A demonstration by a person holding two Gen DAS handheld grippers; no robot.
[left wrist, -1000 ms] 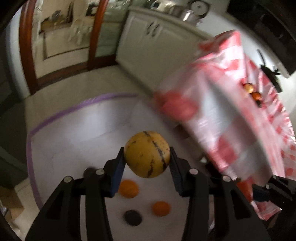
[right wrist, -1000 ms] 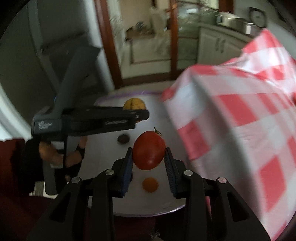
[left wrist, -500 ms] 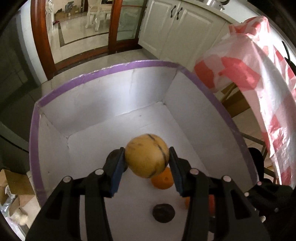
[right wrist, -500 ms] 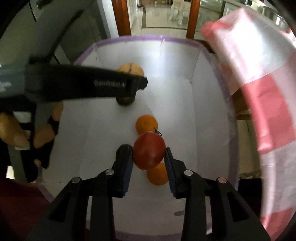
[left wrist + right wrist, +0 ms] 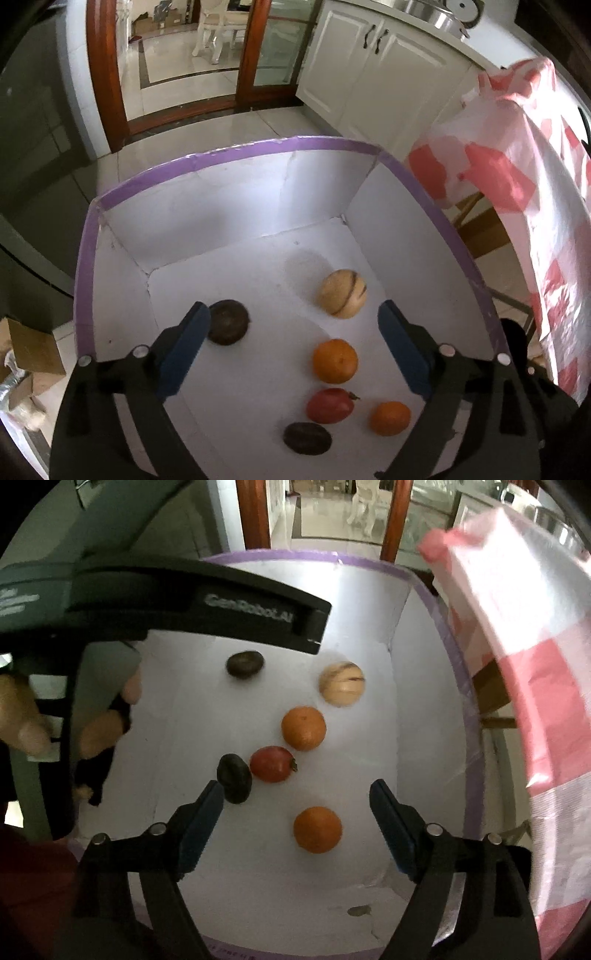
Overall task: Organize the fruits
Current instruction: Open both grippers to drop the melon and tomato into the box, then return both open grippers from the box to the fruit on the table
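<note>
Fruits: six pieces lie loose on the floor of the white box (image 5: 229, 218) with the purple rim, gathered there so they stay in one container.
Striped melon (image 5: 342, 293): centre right of the left wrist view, alone on the box floor, no pad touching it.
Tomato (image 5: 272, 763): middle of the right wrist view, touching a dark fruit (image 5: 234, 778) on its left.
Oranges: one (image 5: 303, 728) between melon and tomato, one (image 5: 317, 829) lower in the frame.
Other dark fruit (image 5: 227, 322): left of centre, just beside a blue pad.
Left gripper (image 5: 293, 345): jaws have just been opening; now spread wide with nothing gripped.
Right gripper (image 5: 297, 821): jaws likewise just opened, released, hanging over the lower orange without clasping it.
Checked cloth (image 5: 535, 635): right edge, outside the box.
Judgement: both loads look delivered.
</note>
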